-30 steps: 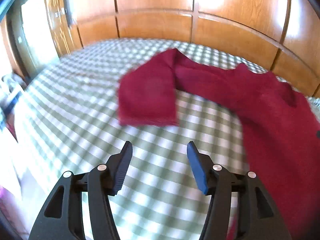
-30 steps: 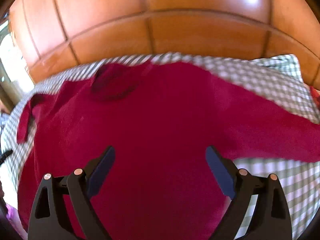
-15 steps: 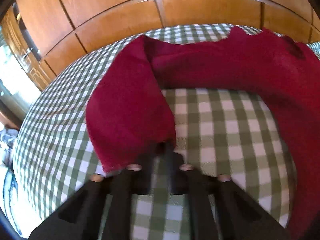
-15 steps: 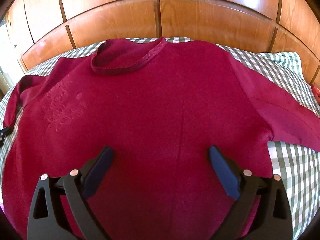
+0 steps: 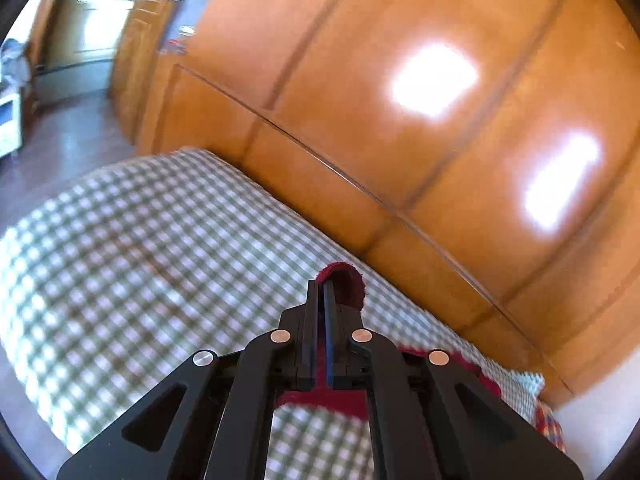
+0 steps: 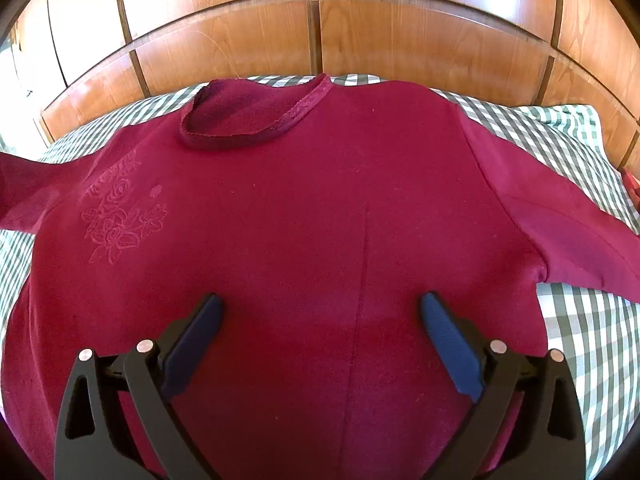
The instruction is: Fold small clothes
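Observation:
A dark red sweater (image 6: 304, 216) lies flat, front up, on a green-and-white checked bed (image 6: 592, 340), its neckline (image 6: 256, 120) toward the wooden headboard. My right gripper (image 6: 320, 312) is open and empty, hovering over the sweater's lower middle. My left gripper (image 5: 320, 288) is shut on the end of the sweater's left sleeve (image 5: 344, 284), held up above the bed; red cloth hangs below the fingers. In the right wrist view the lifted sleeve (image 6: 24, 196) runs off the left edge.
A wooden headboard (image 6: 320, 32) runs along the bed's far side. A checked pillow (image 6: 560, 128) lies at the right, with a red item (image 6: 632, 184) beside it. The bedroom floor and a doorway (image 5: 60, 92) show at the left.
My left gripper closed on the sleeve end and lifted it off the bed, turning toward the headboard. My right gripper stayed open and moved closer over the sweater.

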`<move>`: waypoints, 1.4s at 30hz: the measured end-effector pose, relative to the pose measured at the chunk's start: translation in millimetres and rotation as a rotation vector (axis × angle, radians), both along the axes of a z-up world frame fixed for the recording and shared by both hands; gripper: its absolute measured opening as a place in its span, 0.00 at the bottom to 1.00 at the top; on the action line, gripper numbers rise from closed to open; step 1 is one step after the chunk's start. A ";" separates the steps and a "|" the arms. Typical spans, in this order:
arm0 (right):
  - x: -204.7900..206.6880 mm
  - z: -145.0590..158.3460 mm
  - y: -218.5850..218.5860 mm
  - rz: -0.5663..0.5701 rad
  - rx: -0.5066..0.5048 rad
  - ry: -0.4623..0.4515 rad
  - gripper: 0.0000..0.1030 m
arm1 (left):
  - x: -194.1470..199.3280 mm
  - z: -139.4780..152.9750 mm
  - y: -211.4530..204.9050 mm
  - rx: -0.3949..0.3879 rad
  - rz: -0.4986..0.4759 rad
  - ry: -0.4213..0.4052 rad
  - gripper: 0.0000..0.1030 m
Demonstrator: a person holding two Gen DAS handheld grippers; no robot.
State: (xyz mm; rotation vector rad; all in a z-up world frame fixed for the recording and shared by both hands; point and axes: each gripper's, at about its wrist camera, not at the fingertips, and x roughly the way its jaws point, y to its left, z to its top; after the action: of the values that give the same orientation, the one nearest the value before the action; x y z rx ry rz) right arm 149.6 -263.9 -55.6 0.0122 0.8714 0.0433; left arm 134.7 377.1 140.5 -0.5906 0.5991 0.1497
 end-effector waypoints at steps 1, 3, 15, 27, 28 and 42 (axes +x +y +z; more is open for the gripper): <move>0.0 0.0 0.0 0.000 0.000 0.000 0.96 | 4.9 3.3 9.4 0.006 0.034 0.023 0.01; -0.1 0.0 0.1 0.000 -0.001 0.000 0.96 | 15.6 0.7 22.2 0.063 0.112 0.104 0.01; 1.0 0.4 1.5 -0.003 -0.021 0.002 0.96 | 72.0 -137.9 82.3 0.168 0.335 0.531 0.01; 2.5 -1.2 2.6 -0.008 -0.027 0.000 0.98 | 24.6 -143.0 118.9 0.123 0.490 0.520 0.42; 2.5 -1.2 2.2 -0.008 -0.025 -0.001 0.98 | 12.8 -135.9 118.0 0.110 0.489 0.482 0.42; 1.5 -1.6 0.4 -0.005 -0.018 -0.004 0.98 | 5.3 -186.6 38.4 0.103 0.317 0.526 0.29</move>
State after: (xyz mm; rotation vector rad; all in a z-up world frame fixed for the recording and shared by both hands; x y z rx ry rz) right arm 151.1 -263.4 -57.2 -0.0022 0.8678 0.0311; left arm 140.0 415.4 -46.2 -0.5440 0.9968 0.6443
